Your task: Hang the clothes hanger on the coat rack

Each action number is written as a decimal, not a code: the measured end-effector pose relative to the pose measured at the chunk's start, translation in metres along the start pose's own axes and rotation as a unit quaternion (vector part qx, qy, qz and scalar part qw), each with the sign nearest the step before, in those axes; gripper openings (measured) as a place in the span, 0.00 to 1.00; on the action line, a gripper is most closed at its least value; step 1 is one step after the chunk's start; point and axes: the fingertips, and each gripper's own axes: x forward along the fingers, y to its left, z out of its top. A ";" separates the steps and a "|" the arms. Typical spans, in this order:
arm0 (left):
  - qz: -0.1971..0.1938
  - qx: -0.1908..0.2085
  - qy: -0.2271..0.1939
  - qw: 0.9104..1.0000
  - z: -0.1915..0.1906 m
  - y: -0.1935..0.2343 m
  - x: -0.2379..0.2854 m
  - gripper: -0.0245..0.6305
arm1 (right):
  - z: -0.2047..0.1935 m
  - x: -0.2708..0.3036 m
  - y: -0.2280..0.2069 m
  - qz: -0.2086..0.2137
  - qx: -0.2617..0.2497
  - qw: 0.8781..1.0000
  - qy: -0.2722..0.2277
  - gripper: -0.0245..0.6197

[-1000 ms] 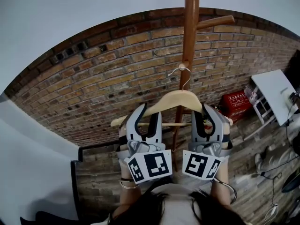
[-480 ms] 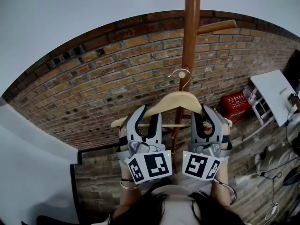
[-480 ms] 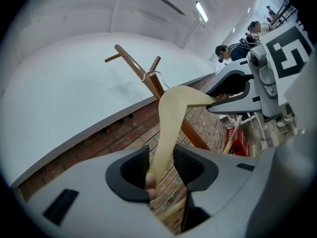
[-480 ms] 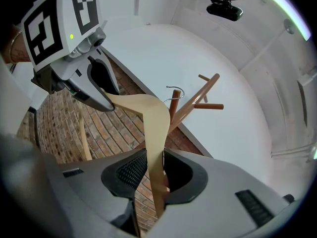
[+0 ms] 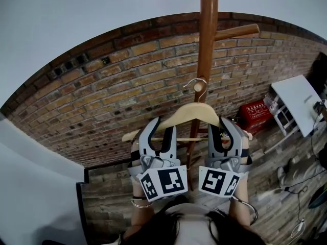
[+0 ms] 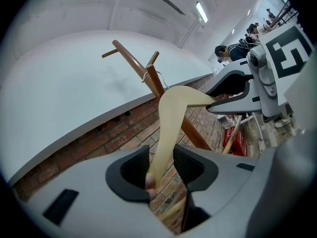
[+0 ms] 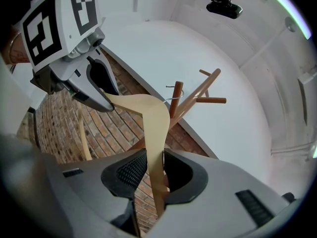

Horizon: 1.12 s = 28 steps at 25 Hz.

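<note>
head view, nearest first: the person's dark hair (image 5: 176,227) fills the bottom edge, and the left wrist (image 5: 139,213) wears a thin bracelet (image 5: 137,203). just beyond sit the two marker cubes, the left cube (image 5: 162,181) and the right cube (image 5: 219,181), side by side and slightly apart. past them the left gripper (image 5: 161,129) and the right gripper (image 5: 220,125) point up and away. each is clamped on one sloping arm of the pale wooden clothes hanger (image 5: 191,111), which is held roughly level in the air between them. left gripper view shows its black pads (image 6: 132,168) closed on the left arm near its end. right gripper view shows the other pair pinching the right arm the same way, the wood running straight through the gap. the hanger's thin bottom bar (image 5: 189,138) spans between the two grippers. further out, the metal hook (image 5: 196,81) rises from the hanger's peak right at the brown pole of the coat rack (image 5: 207,34). it curves by a small round peg end (image 5: 198,88); whether it bears on that peg i cannot tell. a longer peg (image 5: 237,32) sticks out to the right higher up. behind the rack stands a brick wall (image 5: 122,86) with plain white wall (image 5: 102,14) above it. off to the right, a red crate (image 5: 257,111) and a white table (image 5: 299,100) stand on the wood floor (image 5: 271,177).
</note>
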 end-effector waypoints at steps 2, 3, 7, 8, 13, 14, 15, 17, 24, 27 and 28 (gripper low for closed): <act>-0.003 0.000 0.000 1.000 -0.002 0.000 0.003 0.28 | -0.001 0.002 0.001 -0.001 0.000 1.000 0.002 0.22; -0.005 0.000 0.000 1.000 -0.003 -0.001 0.004 0.28 | -0.003 0.003 0.002 -0.001 0.001 1.000 0.004 0.22; -0.012 0.000 0.001 1.000 -0.006 -0.004 0.010 0.27 | -0.009 0.008 0.006 0.002 0.004 1.000 0.011 0.22; -0.013 -0.001 0.002 1.000 -0.007 -0.005 0.012 0.28 | -0.010 0.009 0.006 0.001 0.004 1.000 0.013 0.22; -0.021 -0.001 0.003 1.000 -0.010 -0.008 0.020 0.28 | -0.015 0.014 0.006 -0.001 0.004 1.000 0.019 0.22; -0.022 -0.001 0.004 1.000 -0.011 -0.009 0.021 0.28 | -0.016 0.015 0.006 -0.001 0.004 1.000 0.021 0.22; -0.023 -0.002 0.005 1.000 -0.012 -0.010 0.023 0.28 | -0.018 0.016 0.007 0.000 0.005 1.000 0.022 0.22; -0.026 -0.002 0.008 1.000 -0.014 -0.012 0.026 0.28 | -0.021 0.018 0.008 0.001 0.006 1.000 0.025 0.22; -0.036 0.002 0.012 0.999 -0.022 -0.017 0.035 0.28 | -0.029 0.025 0.011 0.003 0.010 0.999 0.032 0.22; -0.042 0.010 0.014 0.999 -0.026 -0.021 0.039 0.28 | -0.032 0.028 0.012 0.005 0.012 0.999 0.034 0.22; -0.043 0.012 0.015 0.999 -0.027 -0.021 0.040 0.28 | -0.034 0.029 0.014 0.007 0.013 0.999 0.035 0.22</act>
